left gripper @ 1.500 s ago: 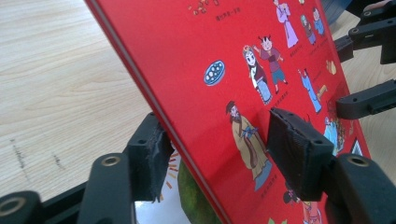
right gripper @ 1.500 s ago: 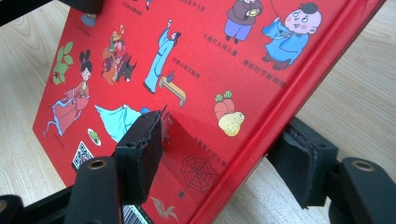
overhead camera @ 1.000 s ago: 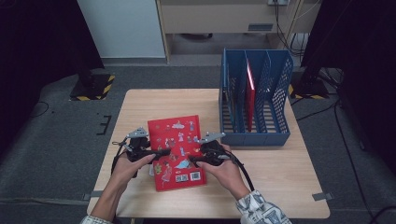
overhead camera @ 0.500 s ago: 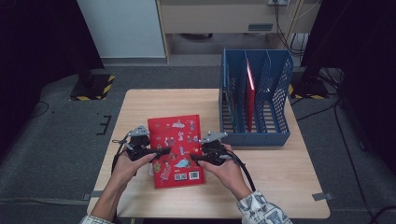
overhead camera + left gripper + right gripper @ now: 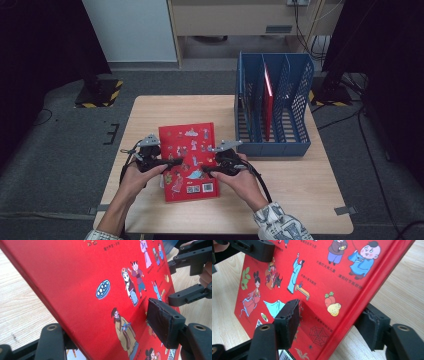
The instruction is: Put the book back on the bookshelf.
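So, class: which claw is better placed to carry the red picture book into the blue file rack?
Probably the right claw: it grips the red picture book's edge nearest the blue file rack.

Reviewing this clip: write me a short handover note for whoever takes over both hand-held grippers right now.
Left hand-held gripper: jaws straddle the left edge of the red picture book, one above the cover and one under it; whether they are clamped tight cannot be told.
Right hand-held gripper: the same on the book's right edge.
The book is at the front of the wooden table; in the gripper views its gripped edges look raised off the wood.
The blue file rack stands to the right, with another red book upright in a middle slot.
Done: book taken from both sides.
Left, probably: lift it, turn it upright and slot it into the rack.
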{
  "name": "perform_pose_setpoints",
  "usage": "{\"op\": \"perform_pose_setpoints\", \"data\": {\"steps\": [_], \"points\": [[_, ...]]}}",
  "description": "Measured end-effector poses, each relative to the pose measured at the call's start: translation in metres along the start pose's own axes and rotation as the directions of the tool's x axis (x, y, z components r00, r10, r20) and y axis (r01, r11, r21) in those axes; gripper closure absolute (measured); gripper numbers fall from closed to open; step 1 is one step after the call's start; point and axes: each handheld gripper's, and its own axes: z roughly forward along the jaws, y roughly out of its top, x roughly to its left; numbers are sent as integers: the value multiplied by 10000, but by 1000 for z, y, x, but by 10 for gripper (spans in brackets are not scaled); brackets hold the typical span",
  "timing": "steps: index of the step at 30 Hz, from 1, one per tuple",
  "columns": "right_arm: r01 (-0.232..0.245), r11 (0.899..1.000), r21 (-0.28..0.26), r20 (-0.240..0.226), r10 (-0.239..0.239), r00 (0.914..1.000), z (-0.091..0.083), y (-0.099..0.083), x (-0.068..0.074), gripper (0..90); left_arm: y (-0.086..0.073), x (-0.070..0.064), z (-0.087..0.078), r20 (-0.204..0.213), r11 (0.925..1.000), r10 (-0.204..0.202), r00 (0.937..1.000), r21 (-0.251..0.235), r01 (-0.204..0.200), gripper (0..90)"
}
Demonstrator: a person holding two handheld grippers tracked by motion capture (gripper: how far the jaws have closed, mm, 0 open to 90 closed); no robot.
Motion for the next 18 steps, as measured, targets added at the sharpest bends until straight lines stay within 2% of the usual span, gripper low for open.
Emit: {"op": "perform_pose_setpoints", "data": {"steps": [9, 18], "points": [[-52, 9999, 114, -102, 53, 9999, 5, 1, -2, 332, 0, -1, 0, -51, 9999, 150, 9999, -15, -150, 334], [-305, 9992, 264, -145, 309, 9994, 9, 1, -2, 280, 1, -2, 0, -124, 9995, 308, 9994, -10, -308, 335]]}}
